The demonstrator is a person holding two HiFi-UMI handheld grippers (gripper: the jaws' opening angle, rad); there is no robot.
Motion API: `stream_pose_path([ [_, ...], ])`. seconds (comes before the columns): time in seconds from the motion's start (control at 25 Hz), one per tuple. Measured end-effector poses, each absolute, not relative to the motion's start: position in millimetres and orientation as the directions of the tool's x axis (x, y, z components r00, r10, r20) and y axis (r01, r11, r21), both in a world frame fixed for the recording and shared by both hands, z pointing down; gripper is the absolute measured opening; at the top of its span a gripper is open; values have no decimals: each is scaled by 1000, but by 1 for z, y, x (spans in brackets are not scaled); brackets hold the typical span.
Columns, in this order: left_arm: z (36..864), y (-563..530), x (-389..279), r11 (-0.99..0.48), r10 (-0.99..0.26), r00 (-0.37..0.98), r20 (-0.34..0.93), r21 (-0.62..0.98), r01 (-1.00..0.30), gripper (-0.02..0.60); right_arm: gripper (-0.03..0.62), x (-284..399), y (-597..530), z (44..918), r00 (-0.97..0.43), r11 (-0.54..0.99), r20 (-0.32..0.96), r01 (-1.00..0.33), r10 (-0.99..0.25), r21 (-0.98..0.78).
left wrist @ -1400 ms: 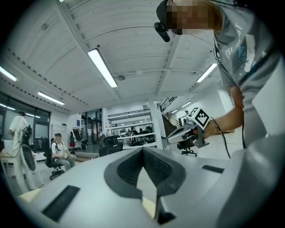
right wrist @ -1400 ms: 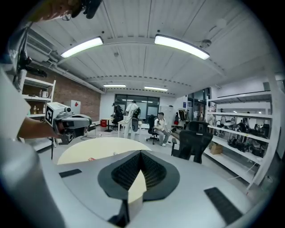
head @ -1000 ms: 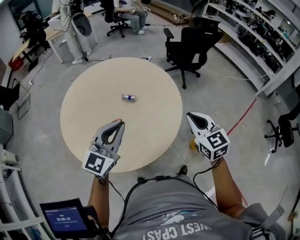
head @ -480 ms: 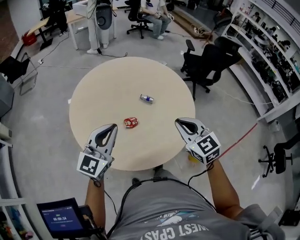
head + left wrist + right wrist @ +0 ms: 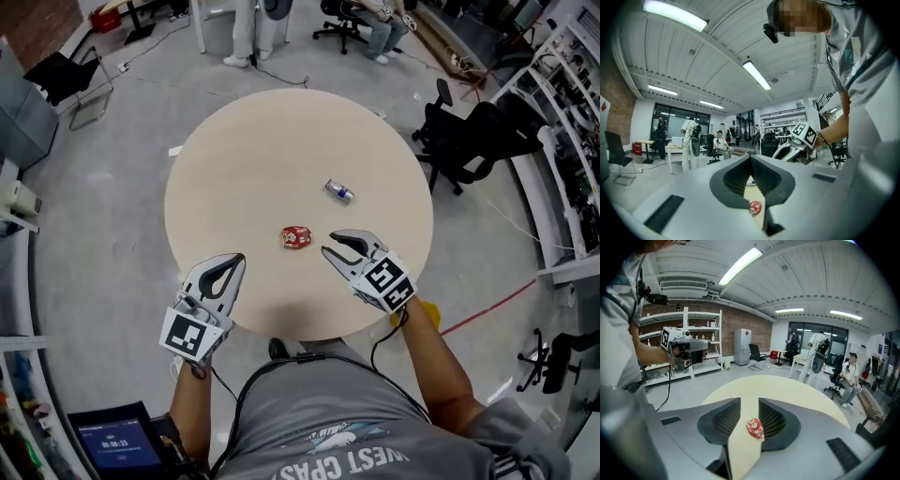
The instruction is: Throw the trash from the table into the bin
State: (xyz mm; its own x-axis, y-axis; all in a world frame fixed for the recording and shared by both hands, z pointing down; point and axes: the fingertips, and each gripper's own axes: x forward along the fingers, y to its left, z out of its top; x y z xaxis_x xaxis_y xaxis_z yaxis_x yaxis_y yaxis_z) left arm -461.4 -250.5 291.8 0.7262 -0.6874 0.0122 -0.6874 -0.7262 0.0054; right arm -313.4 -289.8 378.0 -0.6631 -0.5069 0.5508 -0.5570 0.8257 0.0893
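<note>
Judging by the counter point(image 5: 244, 169), nothing is binned yet: the crushed red can point(image 5: 296, 237) and the silver can point(image 5: 339, 191) both lie on it. My right gripper point(image 5: 330, 243) has just been parting its fingers, which frame the red can without touching it. My left gripper point(image 5: 236, 260) has its fingers clenched, empty.

Silver can point(image 5: 338, 191) — label too small
</note>
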Motion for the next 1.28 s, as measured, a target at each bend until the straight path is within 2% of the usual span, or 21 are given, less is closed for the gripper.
stream_pose_path([
  [0.12, 309, -266, -473, -698, -714, 698, 59, 26, -716, 43, 148, -336, -317, 415, -684, 867, 596, -497, -421, 43],
  [0.2, 321, -277, -478, -677, -730, 678, 80, 52, -734, 43, 230, -348, -331, 444, -682, 892, 637, -452, -358, 17],
  [0.32, 339, -285, -482, -646, -745, 653, 135, 94, -757, 43, 270, -360, -345, 483, -671, 922, 693, -385, -264, -22],
  [0.44, 352, -297, -481, -632, -751, 644, 149, 125, -765, 43, 272, -369, -359, 518, -652, 941, 734, -333, -190, -53],
  [0.6, 365, -311, -481, -614, -757, 633, 163, 154, -774, 43, 348, -378, -369, 561, -618, 961, 779, -263, -101, -85],
  [0.76, 386, -317, -480, -598, -750, 622, 226, 172, -783, 43, 359, -382, -372, 601, -556, 978, 830, -189, -37, -83],
  [0.96, 393, -320, -479, -586, -749, 616, 246, 190, -788, 43, 359, -383, -376, 625, -503, 984, 864, -160, -18, -72],
  [1.08, 396, -318, -478, -581, -751, 615, 239, 202, -788, 43, 359, -381, -373, 639, -484, 983, 875, -162, -8, -81],
  [1.28, 390, -319, -477, -584, -756, 619, 213, 207, -785, 43, 357, -379, -377, 641, -486, 974, 872, -221, -61, -55],
])
